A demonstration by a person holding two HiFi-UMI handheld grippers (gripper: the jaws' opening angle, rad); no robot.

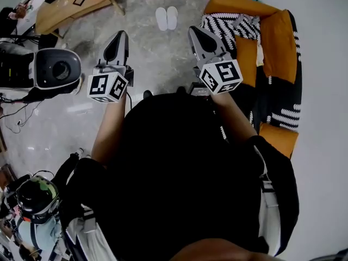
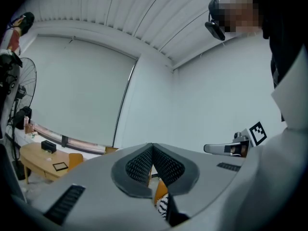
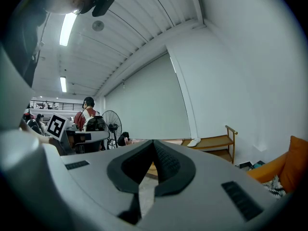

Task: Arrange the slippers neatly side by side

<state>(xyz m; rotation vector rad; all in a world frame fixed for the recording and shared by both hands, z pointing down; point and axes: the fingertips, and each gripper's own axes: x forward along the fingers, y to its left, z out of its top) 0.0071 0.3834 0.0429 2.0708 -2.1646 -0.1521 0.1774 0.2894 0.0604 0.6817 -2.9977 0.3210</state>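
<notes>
Two white slippers [image 1: 166, 18] lie side by side on the grey floor, far ahead of me in the head view. My left gripper [image 1: 120, 35] is raised in front of my chest, shut, with nothing between its jaws. My right gripper [image 1: 196, 31] is held at the same height, also shut and empty. Both point up and forward, well short of the slippers. In the left gripper view the left gripper [image 2: 152, 147] has its pads [image 2: 139, 165] meeting against a white wall. In the right gripper view the right gripper [image 3: 154, 143] is likewise closed. Neither gripper view shows the slippers.
An orange sofa [image 1: 277, 37] with a black-and-white throw [image 1: 225, 26] stands at the right. A wooden table [image 1: 65, 7] is at the far left, a round grey device [image 1: 57, 68] beside it. A wooden rack [image 3: 214, 142], a fan [image 3: 111, 119] and a person [image 3: 88, 114] show in the right gripper view.
</notes>
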